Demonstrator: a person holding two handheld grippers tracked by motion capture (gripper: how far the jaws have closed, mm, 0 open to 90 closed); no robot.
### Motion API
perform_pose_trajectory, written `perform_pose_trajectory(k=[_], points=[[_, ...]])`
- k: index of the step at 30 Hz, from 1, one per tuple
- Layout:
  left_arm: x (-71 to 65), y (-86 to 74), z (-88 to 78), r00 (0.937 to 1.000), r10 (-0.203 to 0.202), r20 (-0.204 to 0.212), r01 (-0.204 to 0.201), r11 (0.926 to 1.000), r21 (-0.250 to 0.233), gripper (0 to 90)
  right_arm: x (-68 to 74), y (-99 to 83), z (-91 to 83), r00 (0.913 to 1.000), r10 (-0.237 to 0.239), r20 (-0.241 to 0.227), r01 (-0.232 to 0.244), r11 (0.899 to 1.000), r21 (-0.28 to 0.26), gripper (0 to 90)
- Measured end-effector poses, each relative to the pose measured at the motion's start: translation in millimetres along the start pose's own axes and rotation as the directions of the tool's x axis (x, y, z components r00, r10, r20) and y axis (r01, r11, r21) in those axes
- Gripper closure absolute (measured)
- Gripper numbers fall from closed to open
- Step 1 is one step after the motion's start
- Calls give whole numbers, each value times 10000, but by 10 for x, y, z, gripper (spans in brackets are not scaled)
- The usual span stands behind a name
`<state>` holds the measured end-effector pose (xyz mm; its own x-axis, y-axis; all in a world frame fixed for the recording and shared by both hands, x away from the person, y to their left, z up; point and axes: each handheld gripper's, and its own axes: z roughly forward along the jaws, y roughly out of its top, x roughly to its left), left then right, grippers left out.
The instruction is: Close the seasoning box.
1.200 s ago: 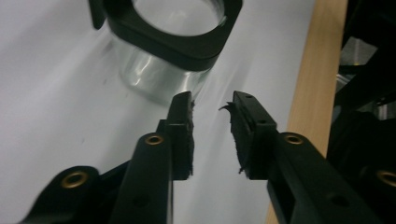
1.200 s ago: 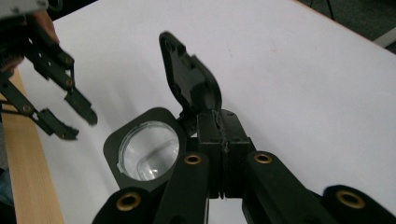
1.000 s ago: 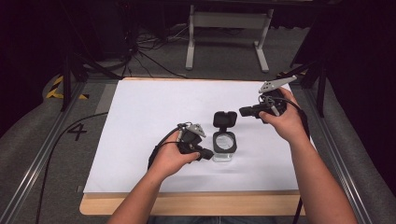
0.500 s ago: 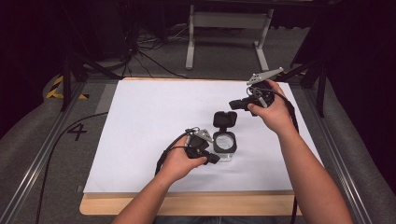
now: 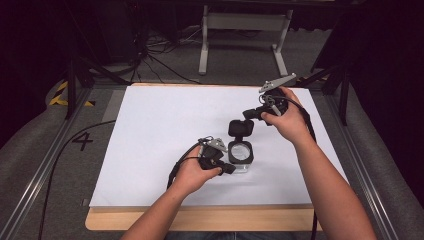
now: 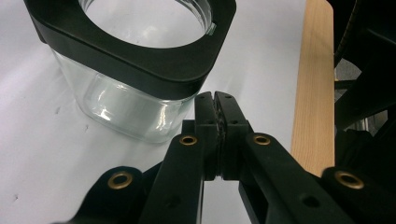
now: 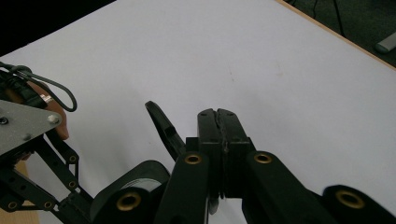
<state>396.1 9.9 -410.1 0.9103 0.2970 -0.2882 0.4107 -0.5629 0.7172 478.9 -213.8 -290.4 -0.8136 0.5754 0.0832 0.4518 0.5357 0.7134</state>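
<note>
Jar just beside left gripper, lid tipped up toward farther right gripper; both pressed closed, empty.

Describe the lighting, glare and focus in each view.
High view: white sheet evenly bright, surroundings dark, image slightly soft. Left gripper view: glass jar shows bright reflections, its black collar fairly sharp; left gripper crisp. Right gripper view: right gripper crisp, sheet evenly lit, top left corner black.
</note>
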Motion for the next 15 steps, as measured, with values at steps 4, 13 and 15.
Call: perform_pose_trajectory(k=[4,13,15], points=[[-2,0,2,10000,-11,5,11,10000,-53,890,28,-23,-10,10000,-34,-40,34,10000,19,900],[-9,3,-2,10000,-70,14,70,10000,-6,878,212,-120,-9,9981,-423,-445,432,9989,179,900],[-5,3,-5,10000,-15,3,15,10000,46,878,241,-132,-10,9978,-468,-460,478,9986,208,900]])
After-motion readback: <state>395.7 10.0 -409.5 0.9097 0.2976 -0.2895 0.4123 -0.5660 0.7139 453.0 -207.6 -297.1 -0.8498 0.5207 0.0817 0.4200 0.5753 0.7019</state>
